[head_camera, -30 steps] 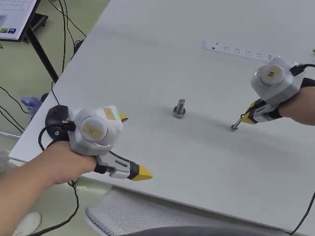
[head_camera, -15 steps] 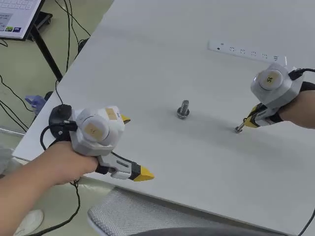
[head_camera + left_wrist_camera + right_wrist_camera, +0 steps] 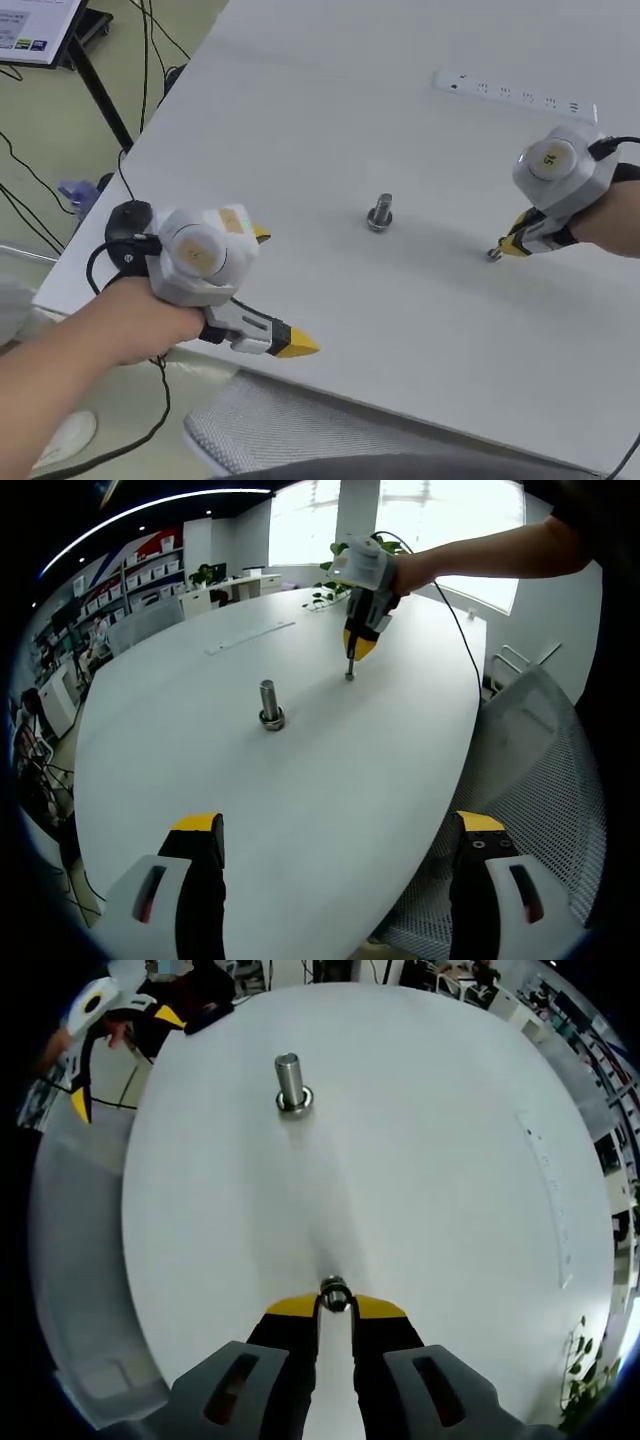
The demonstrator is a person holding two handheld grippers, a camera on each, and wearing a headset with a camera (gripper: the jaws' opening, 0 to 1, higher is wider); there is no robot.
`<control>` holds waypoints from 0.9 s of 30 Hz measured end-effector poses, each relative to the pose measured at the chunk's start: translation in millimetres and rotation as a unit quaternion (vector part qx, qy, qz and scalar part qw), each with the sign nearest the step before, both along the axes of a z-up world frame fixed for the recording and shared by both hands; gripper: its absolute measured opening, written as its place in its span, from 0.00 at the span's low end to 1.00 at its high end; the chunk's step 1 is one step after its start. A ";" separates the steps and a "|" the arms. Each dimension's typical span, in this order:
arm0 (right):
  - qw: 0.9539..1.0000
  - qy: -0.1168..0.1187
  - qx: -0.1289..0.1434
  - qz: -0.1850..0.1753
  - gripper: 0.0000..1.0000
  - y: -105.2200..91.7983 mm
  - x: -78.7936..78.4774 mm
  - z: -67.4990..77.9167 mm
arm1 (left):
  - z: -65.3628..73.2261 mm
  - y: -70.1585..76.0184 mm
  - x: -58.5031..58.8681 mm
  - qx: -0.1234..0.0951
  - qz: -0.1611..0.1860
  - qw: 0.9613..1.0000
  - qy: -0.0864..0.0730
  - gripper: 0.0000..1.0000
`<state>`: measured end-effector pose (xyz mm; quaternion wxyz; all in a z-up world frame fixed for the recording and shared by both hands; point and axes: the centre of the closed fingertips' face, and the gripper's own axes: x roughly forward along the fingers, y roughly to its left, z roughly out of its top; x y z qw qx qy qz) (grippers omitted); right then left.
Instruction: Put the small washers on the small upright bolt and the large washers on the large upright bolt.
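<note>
Step in hand: a washer seems to be going onto the small bolt (image 3: 493,255), which is standing near the tabletop's (image 3: 330,120) right edge; I'd be lowering straight and level.
Right gripper (image 3: 335,1308): pinching narrowly around that bolt's top.
Left gripper (image 3: 337,825): gaping wide over the near edge, carrying nothing.
Large bolt (image 3: 269,702): standing mid-tabletop.

On the table (image 3: 300,120), the large bolt (image 3: 379,213) stands left of the small bolt (image 3: 493,254), the power strip (image 3: 515,95) behind both.

Right gripper (image 3: 337,1310) tips hide the shaft of the small bolt (image 3: 334,1293); a screen (image 3: 35,30) at eleven o'clock is cut by the edge
</note>
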<state>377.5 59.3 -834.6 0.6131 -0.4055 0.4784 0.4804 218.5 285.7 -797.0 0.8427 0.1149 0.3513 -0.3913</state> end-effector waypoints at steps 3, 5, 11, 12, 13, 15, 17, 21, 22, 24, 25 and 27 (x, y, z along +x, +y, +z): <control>1.000 0.002 -0.004 0.004 0.13 -0.6 0.6 -5.1 | -0.6 0.2 -0.9 -0.001 0.001 1.000 0.002 0.94; 1.000 0.003 -0.006 0.006 0.13 -0.1 0.7 -8.0 | -0.4 0.5 -1.3 -0.002 0.002 1.000 0.001 0.94; 1.000 0.004 -0.012 0.012 0.13 0.6 0.6 -18.7 | -5.1 3.6 -2.5 0.000 0.003 1.000 0.007 0.93; 1.000 0.005 -0.011 0.012 0.13 0.5 0.6 -19.8 | -5.1 3.2 -2.7 -0.001 0.003 1.000 0.007 0.92; 1.000 0.005 -0.011 0.012 0.13 0.4 0.7 -20.3 | -5.0 2.7 -2.7 -0.002 0.003 1.000 0.007 0.92; 1.000 0.006 -0.012 0.012 0.13 -0.2 1.0 -21.7 | -5.4 2.5 -3.0 -0.002 0.004 1.000 0.008 0.92; 1.000 0.009 -0.012 0.009 0.13 -1.0 0.4 -23.1 | -6.1 2.1 -3.0 -0.003 0.004 1.000 0.009 0.92; 1.000 0.012 -0.016 0.009 0.13 -2.1 -0.7 -25.0 | -7.7 1.6 -3.3 -0.003 0.004 1.000 0.009 0.92; 1.000 0.012 -0.015 0.009 0.13 -1.9 -0.6 -24.2 | -8.1 1.3 -3.5 -0.002 0.003 1.000 0.010 0.92; 1.000 0.012 -0.016 0.008 0.13 -2.1 -0.2 -24.1 | -8.5 1.0 -4.2 -0.001 0.003 1.000 0.012 0.92; 1.000 0.012 -0.016 0.009 0.13 -2.0 -0.2 -24.2 | -8.4 0.8 -4.2 -0.001 0.002 1.000 0.011 0.92; 1.000 0.013 -0.017 0.008 0.13 -2.1 -0.5 -24.2 | -7.9 0.5 -4.2 -0.002 0.002 1.000 0.011 0.91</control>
